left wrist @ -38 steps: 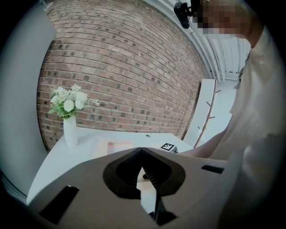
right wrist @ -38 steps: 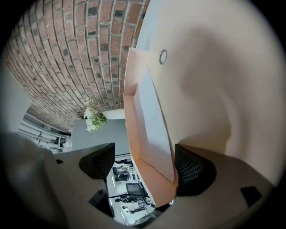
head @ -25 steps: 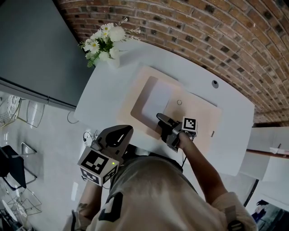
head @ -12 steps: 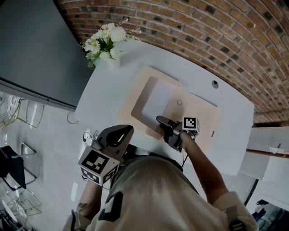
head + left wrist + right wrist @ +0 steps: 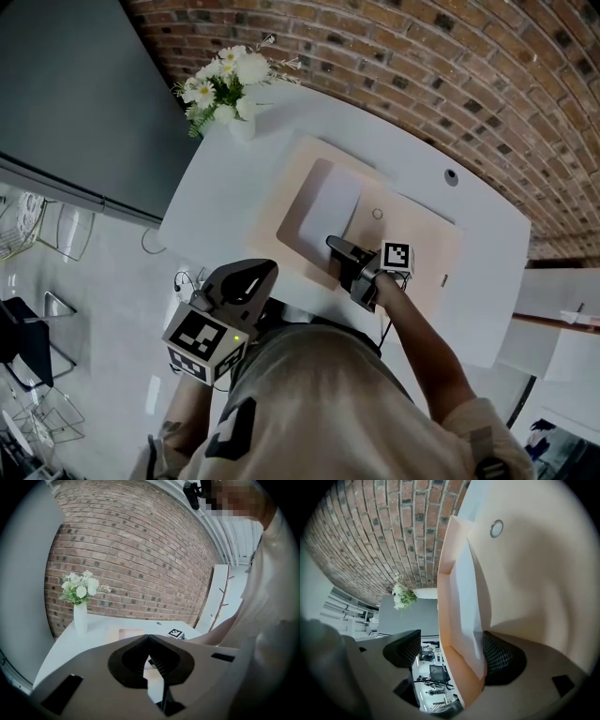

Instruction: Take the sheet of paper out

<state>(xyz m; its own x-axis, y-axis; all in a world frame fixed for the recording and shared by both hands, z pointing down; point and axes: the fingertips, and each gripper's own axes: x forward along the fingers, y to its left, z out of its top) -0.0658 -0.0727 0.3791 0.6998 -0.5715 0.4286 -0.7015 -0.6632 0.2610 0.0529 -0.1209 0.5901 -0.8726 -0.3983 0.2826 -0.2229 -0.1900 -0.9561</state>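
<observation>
The sheet (image 5: 330, 208) is plain white, smooth and uncreased, and it lies flat with one end tucked in a pale peach folder (image 5: 424, 246) on the white table (image 5: 220, 192). The exposed part rests on the folder's darker spread-out flap on the side nearer the flowers. Seen close up, the sheet (image 5: 465, 597) runs along the folder's (image 5: 525, 573) orange-tinted edge, and its near corner sits just beside one pad of the right gripper (image 5: 452, 653), whose jaws stand apart.
</observation>
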